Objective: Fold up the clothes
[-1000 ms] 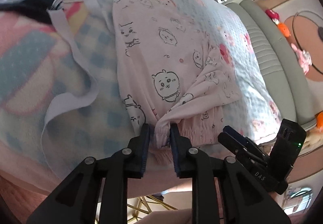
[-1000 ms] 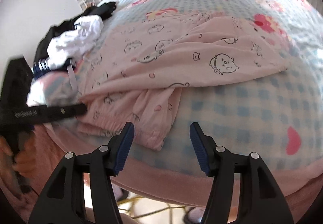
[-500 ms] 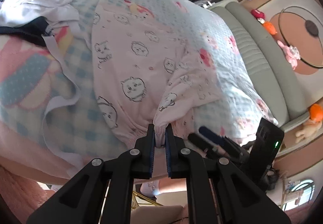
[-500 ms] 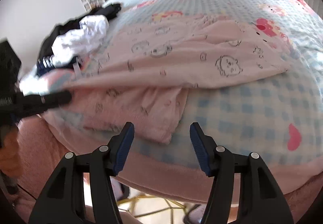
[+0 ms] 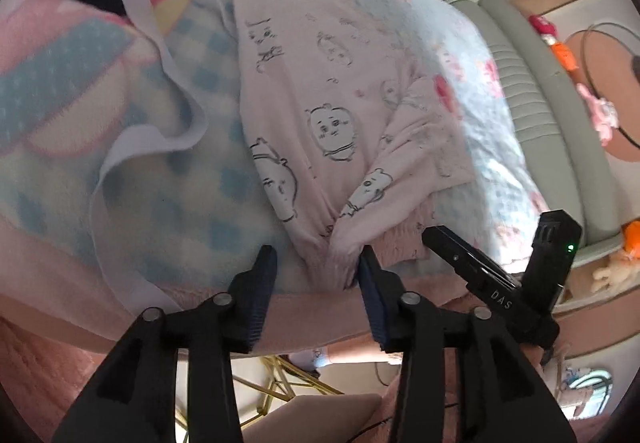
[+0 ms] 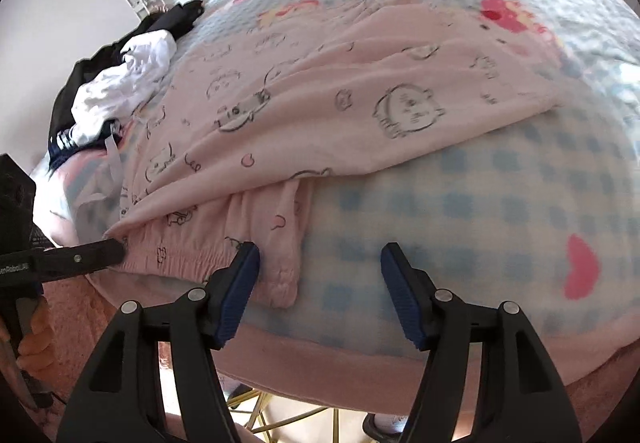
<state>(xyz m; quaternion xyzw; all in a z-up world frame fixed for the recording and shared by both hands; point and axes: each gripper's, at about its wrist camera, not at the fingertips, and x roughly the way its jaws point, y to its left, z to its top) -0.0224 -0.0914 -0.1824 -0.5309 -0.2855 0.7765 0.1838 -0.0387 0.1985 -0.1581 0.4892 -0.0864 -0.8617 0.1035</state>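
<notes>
Checked bedspread [image 6: 500, 171], grey padded headboard [image 5: 532, 83], white wall [image 6: 60, 3]

Pyjama trousers [image 6: 360, 115]: spread on the blanket [image 6: 500, 203] on the bed, folded over, waistband at the near edge.
Clothes pile [image 6: 120, 91]: behind and left of the trousers.
Left tool [image 5: 312, 283]: at the waistband's left end.
Right tool [image 6: 320, 283]: at its right corner.
Headboard [image 5: 540, 115]: right of the bed.

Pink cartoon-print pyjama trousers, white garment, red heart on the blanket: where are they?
pink pyjama trousers [image 6: 360, 111], right wrist view, folded upper layer.
white garment [image 6: 128, 83], right wrist view, crumpled middle.
red heart [image 6: 582, 267], right wrist view, its centre.
</notes>
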